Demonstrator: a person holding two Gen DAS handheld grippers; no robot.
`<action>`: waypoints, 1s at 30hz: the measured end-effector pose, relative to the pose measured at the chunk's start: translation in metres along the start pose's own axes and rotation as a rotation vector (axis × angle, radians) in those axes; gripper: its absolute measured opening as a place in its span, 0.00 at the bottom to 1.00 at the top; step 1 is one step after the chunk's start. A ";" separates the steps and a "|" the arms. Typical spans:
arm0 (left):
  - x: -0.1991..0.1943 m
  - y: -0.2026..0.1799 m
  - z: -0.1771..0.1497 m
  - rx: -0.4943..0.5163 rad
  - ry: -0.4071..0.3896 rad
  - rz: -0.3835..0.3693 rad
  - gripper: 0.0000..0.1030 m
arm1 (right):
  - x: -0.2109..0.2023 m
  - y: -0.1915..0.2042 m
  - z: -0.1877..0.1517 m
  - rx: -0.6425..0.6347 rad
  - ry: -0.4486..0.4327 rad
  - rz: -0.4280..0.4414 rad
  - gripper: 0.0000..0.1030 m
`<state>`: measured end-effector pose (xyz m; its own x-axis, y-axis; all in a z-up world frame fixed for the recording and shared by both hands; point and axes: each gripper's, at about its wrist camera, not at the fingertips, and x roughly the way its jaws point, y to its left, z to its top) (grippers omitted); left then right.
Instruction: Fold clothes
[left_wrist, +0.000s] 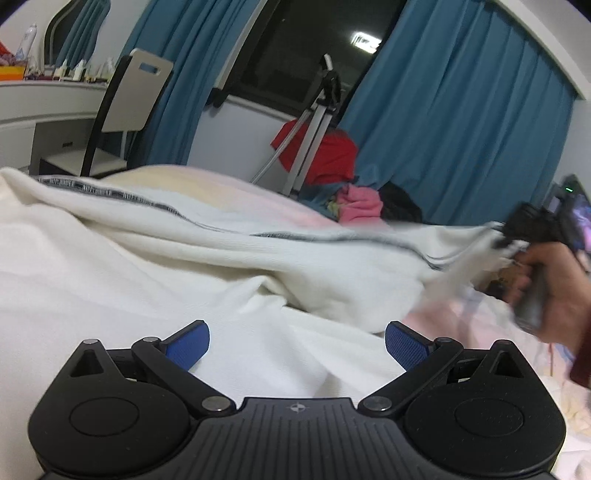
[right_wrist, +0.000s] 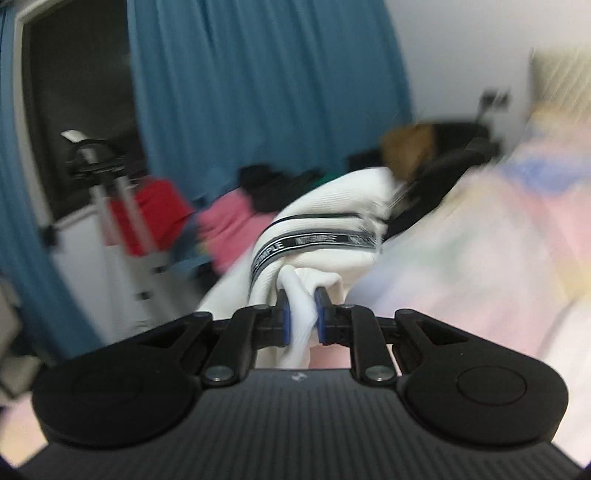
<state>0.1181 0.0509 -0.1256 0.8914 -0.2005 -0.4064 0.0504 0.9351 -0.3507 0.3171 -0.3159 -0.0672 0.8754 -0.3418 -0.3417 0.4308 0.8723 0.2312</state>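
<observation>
I am pinching the soft white cloth garment with a black lettered stripe (right_wrist: 325, 236) in my right gripper (right_wrist: 303, 315) fingers, lifting one end off the pink bed (left_wrist: 461, 314). My left gripper (left_wrist: 297, 347) fingers are spreading wide, holding nothing. I should be pulling gently, keeping it flat.

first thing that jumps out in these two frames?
The white knit garment with a black lettered stripe, spread across the bed and stretched to the right, where the right gripper has pinched a bunch of it. The left gripper hovers open above the cloth. Behind hang teal curtains, with a red cloth by a tripod.
</observation>
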 end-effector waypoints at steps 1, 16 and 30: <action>-0.003 -0.002 0.001 0.007 -0.004 -0.004 0.99 | -0.004 -0.013 0.005 -0.017 0.007 -0.015 0.16; 0.000 -0.020 -0.011 0.107 0.016 0.010 0.99 | 0.014 -0.201 -0.074 0.452 0.201 0.103 0.31; 0.026 -0.004 -0.027 -0.063 0.149 -0.041 0.99 | 0.080 -0.212 -0.107 0.920 0.449 0.470 0.71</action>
<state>0.1293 0.0338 -0.1575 0.8124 -0.2835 -0.5095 0.0529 0.9060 -0.4199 0.2721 -0.4906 -0.2412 0.9154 0.2716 -0.2972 0.2389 0.2280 0.9439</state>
